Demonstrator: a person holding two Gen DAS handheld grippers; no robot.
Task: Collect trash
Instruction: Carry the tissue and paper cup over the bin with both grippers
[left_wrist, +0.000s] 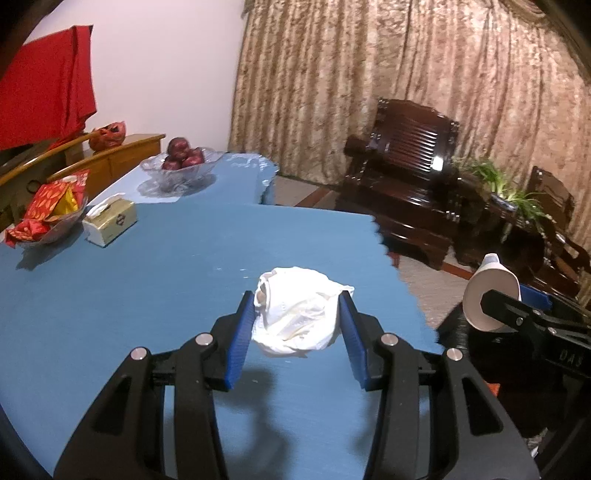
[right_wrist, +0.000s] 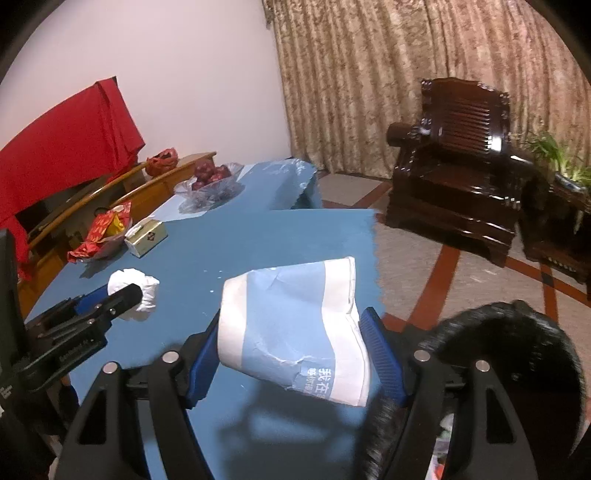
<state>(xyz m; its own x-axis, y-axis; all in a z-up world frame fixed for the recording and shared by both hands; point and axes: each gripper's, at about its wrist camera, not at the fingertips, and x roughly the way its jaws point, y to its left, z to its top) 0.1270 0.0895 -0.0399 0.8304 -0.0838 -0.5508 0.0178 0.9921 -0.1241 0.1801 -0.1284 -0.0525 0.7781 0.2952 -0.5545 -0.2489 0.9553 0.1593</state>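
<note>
left gripper (left_wrist: 297, 321): clamped on tissue wad (left_wrist: 295, 314); right gripper (right_wrist: 295, 347): clamped on paper cup (right_wrist: 295, 325); table (left_wrist: 147, 277) below both

White wall (right_wrist: 192, 92), patterned beige curtains (left_wrist: 369, 81), dark carved wooden armchair (right_wrist: 461, 162) on tan floor with red-brown bands (right_wrist: 443, 266), blue-covered table (left_wrist: 147, 280), wooden sideboard (left_wrist: 125, 155) left.

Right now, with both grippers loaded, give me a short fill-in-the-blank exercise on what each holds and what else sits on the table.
1. The left gripper is shut on a crumpled white ____.
2. The right gripper clamps a dented blue and white paper ____.
3. The glass bowl at the table's far end holds red ____.
4. The tissue box stands beside a dish of red ____.

Missing words: tissue; cup; apples; packets
</note>
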